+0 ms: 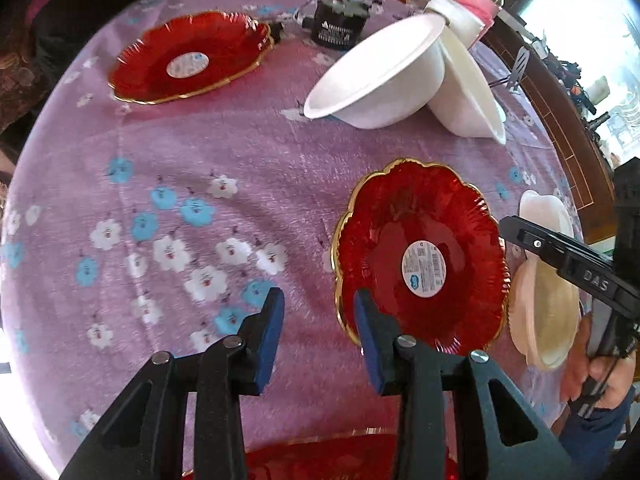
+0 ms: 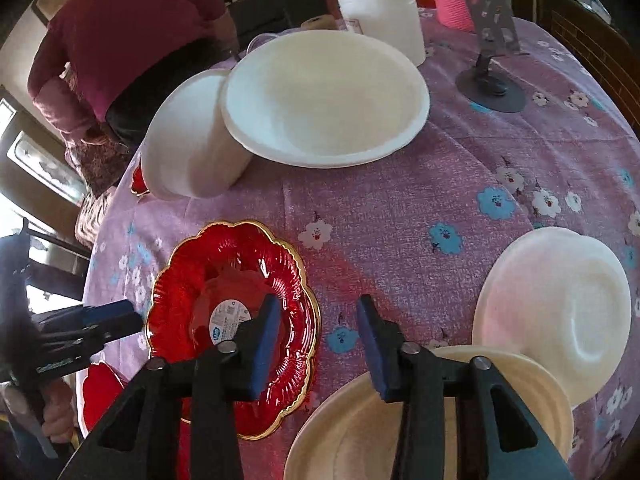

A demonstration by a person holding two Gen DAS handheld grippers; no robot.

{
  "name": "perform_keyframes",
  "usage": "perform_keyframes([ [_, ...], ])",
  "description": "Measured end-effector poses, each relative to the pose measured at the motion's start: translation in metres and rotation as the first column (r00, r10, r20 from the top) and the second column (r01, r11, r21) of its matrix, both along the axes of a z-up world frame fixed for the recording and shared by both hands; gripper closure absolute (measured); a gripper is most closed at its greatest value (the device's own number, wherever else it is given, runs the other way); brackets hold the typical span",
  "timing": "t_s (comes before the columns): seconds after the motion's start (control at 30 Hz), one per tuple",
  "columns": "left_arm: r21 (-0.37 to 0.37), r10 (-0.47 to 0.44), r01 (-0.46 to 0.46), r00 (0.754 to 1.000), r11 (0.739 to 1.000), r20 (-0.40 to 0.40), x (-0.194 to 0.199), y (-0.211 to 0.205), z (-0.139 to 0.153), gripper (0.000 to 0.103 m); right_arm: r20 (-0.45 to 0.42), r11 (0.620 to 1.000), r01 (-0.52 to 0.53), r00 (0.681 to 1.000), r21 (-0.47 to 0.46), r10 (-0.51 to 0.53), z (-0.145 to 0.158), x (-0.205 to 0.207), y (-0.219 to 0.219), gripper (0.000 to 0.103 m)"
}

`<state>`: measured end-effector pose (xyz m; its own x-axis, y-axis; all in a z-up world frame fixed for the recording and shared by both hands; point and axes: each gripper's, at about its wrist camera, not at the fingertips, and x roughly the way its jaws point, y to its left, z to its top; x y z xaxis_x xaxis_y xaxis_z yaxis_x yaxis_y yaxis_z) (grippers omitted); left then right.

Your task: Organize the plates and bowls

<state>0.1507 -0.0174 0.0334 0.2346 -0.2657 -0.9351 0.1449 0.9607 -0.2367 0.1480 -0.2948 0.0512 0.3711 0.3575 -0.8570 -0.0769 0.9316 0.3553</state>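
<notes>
The table (image 1: pixel 180 152) is draped in a purple cloth with blue and white flowers, and a person in a maroon top (image 2: pixel 120 28) stands bent over at its far side. Your left gripper (image 1: pixel 318 334) hangs over the cloth with its jaws partly open and nothing between them; its right pad sits just over the gold rim of the nearest red plate (image 1: pixel 420 260). A second red plate (image 1: pixel 192 56) lies well apart at the far side, and a third red plate (image 1: pixel 348 456) shows just below that gripper.

Your right gripper (image 2: pixel 316 346) is also partly open and empty, above bare cloth between that nearest plate and a cream plate (image 2: pixel 360 432). A white bowl (image 2: pixel 560 312) rests against the cream plate's far rim. Two more white bowls (image 2: pixel 320 96) lean on each other farther back, beside a white jar (image 2: pixel 380 12) and a phone stand (image 2: pixel 492 60).

Your risks, as I judge them: the plate's rim looks thin and glossy, so a shallow pinch could slip or chip it. The cloth is soft, and a low pad may snag it and drag everything. The leaning bowls look unsteady; a nudge could tip them. Your two grippers are close together, so they may collide over that plate.
</notes>
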Motion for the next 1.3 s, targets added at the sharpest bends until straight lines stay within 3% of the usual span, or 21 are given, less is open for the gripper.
perform_keyframes([
  [0.1,-0.015,0.006,-0.006,1.000,1.000,-0.025,0.007,-0.003,-0.009,0.080,-0.015,1.000,-0.027,1.000,-0.008,0.027,-0.002,0.004,0.004,0.074],
  [0.3,-0.027,-0.004,0.003,0.999,1.000,-0.032,0.011,-0.009,-0.016,0.082,-0.042,0.995,-0.089,0.995,-0.048,0.087,-0.010,0.009,0.018,0.080],
  [0.37,-0.029,-0.014,0.013,0.999,1.000,-0.038,0.010,-0.013,-0.020,0.087,-0.049,0.992,-0.117,0.992,-0.050,0.114,-0.013,0.008,0.027,0.084],
  [0.47,0.010,-0.014,0.014,1.000,1.000,-0.003,0.009,-0.018,-0.018,0.086,-0.031,0.992,-0.115,0.993,-0.057,0.113,-0.010,0.001,0.034,0.085],
  [0.73,0.008,-0.037,0.037,0.997,0.999,0.073,-0.004,-0.015,0.002,0.086,0.007,0.999,-0.043,0.999,0.010,0.043,0.004,-0.015,0.022,0.085],
  [0.83,0.024,-0.051,0.049,0.995,0.999,0.086,-0.006,-0.015,0.006,0.086,0.021,0.999,-0.035,0.999,-0.009,0.035,0.008,-0.019,0.022,0.085],
  [0.93,0.049,-0.054,0.051,0.996,0.998,0.071,-0.002,-0.019,-0.002,0.086,0.007,0.999,-0.034,0.999,-0.016,0.034,0.003,-0.017,0.025,0.085],
  [1.13,0.018,-0.034,0.033,0.999,0.999,0.023,0.007,-0.013,-0.016,0.087,-0.039,0.997,-0.079,0.996,-0.002,0.079,-0.012,-0.006,0.027,0.085],
  [1.3,0.022,-0.043,0.042,0.998,0.999,0.050,0.006,-0.006,-0.013,0.088,-0.031,0.996,-0.090,0.996,-0.008,0.090,-0.012,-0.007,0.028,0.096],
])
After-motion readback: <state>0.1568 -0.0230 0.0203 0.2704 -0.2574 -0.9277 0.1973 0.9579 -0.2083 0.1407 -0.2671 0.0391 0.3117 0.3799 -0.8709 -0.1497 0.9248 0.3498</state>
